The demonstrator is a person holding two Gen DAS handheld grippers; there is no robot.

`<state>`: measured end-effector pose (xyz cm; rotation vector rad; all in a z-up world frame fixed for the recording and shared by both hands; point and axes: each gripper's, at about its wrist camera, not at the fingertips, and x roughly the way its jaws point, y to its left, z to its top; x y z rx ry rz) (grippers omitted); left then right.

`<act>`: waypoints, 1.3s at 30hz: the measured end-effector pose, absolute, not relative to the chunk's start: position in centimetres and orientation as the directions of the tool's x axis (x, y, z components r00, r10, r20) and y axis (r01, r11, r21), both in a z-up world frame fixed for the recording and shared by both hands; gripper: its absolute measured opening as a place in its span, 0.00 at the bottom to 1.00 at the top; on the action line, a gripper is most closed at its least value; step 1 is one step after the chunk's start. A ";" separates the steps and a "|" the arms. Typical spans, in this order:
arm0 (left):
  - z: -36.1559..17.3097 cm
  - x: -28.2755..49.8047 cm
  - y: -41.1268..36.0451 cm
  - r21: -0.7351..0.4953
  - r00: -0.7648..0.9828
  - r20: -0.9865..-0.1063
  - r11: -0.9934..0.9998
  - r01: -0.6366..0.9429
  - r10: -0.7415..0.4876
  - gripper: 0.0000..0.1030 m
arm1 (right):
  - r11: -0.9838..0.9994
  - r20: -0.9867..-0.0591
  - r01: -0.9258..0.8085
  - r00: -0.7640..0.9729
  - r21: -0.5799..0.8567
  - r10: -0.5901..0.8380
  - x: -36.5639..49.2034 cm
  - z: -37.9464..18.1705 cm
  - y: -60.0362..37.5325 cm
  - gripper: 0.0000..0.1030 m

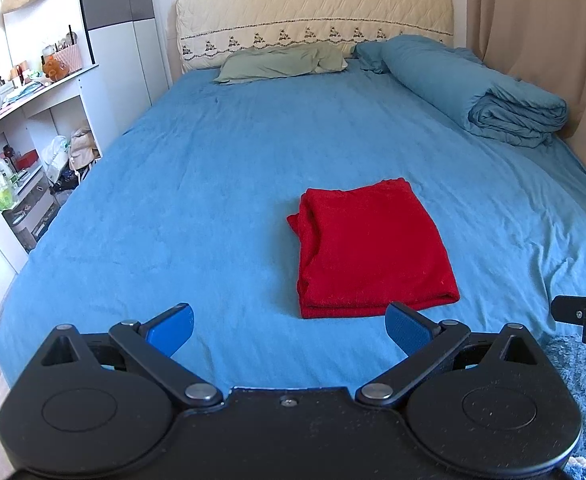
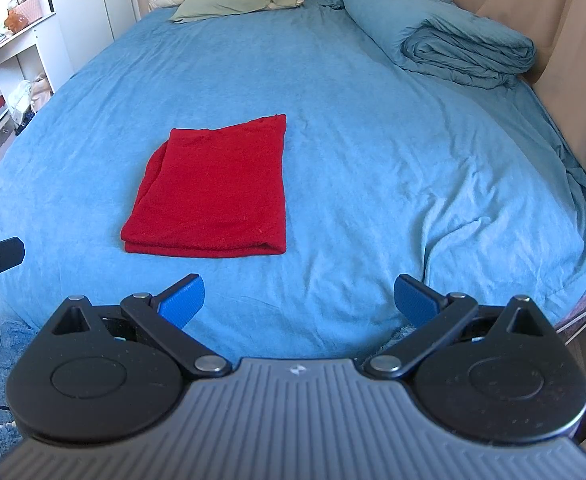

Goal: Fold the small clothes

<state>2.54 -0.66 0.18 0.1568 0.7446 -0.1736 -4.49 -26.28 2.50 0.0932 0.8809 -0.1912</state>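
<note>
At the far left stood the white shelving (image 1: 33,128), cluttered and well clear of the work. Next came the left gripper (image 1: 289,328), held low at the foot of the bed with its blue pads (image 1: 173,328) spread wide apart and nothing between them. Just ahead and slightly to its right lay the red garment (image 1: 369,248), resting flat on the blue bedsheet (image 1: 173,200) as a compact, layered rectangle, its folded edge nearest the grippers and a small loose lip poking out at its far left corner. The right gripper (image 2: 299,300) hovered beside it, likewise parted and empty, with the garment ahead and to its left (image 2: 213,192). Farther right sat the rolled blue duvet (image 1: 493,92) against the curtain. The folding looked essentially done; if a tidy-up was wanted, it would be best to press that stray corner in lightly, without dragging the soft knit or disturbing the stacked layers, and otherwise to keep both tools clear.
</note>
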 end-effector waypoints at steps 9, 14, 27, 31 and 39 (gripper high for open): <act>0.3 2.5 -0.6 0.083 0.726 -0.681 0.974 0.212 -0.100 1.00 | 0.978 -0.774 0.207 0.621 0.004 -0.128 -4.6 2.5 -26.3 1.00; 0.4 2.5 -0.5 0.086 0.728 -0.679 0.973 0.213 -0.099 1.00 | 0.978 -0.773 0.208 0.621 0.004 -0.129 -4.6 2.6 -26.2 1.00; 0.5 2.5 -0.5 0.088 0.730 -0.677 0.973 0.211 -0.097 1.00 | 0.977 -0.774 0.214 0.620 0.007 -0.130 -4.7 2.5 -26.0 1.00; 0.6 2.5 -0.2 0.091 0.732 -0.675 0.973 0.213 -0.097 1.00 | 0.977 -0.773 0.215 0.620 0.007 -0.131 -4.7 2.6 -26.1 1.00; 0.7 2.4 -0.3 0.109 0.743 -0.664 0.972 0.210 -0.087 1.00 | 0.976 -0.772 0.219 0.622 0.005 -0.135 -4.7 2.6 -25.9 1.00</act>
